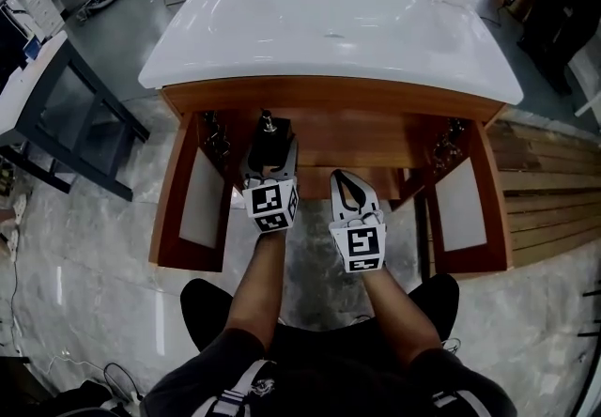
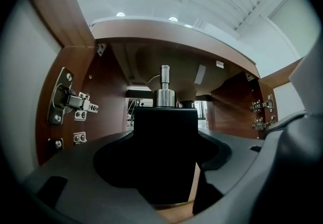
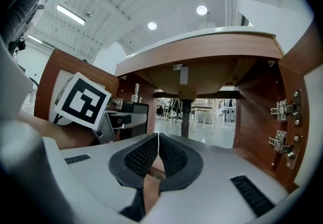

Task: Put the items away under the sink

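Note:
A black square bottle [image 1: 270, 144] with a metal pump top stands upright between the jaws of my left gripper [image 1: 270, 160], which is shut on it. In the left gripper view the bottle [image 2: 165, 157] fills the gap of the left gripper [image 2: 164, 137], at the open front of the wooden cabinet [image 1: 329, 98] under the white sink [image 1: 329, 21]. My right gripper [image 1: 348, 188] is beside it to the right, shut with nothing in it; its ribbed pads [image 3: 144, 155] meet in the right gripper view. That view also shows the left gripper's marker cube [image 3: 81, 99] and the bottle [image 3: 130, 115].
Both cabinet doors hang open: the left door [image 1: 192, 201] and the right door [image 1: 467, 208], with metal hinges [image 2: 68, 103] on the side walls. A drain pipe [image 3: 185, 116] drops from the basin at the cabinet's middle. Wooden slats [image 1: 549, 190] lie at right, a dark table [image 1: 56, 115] at left.

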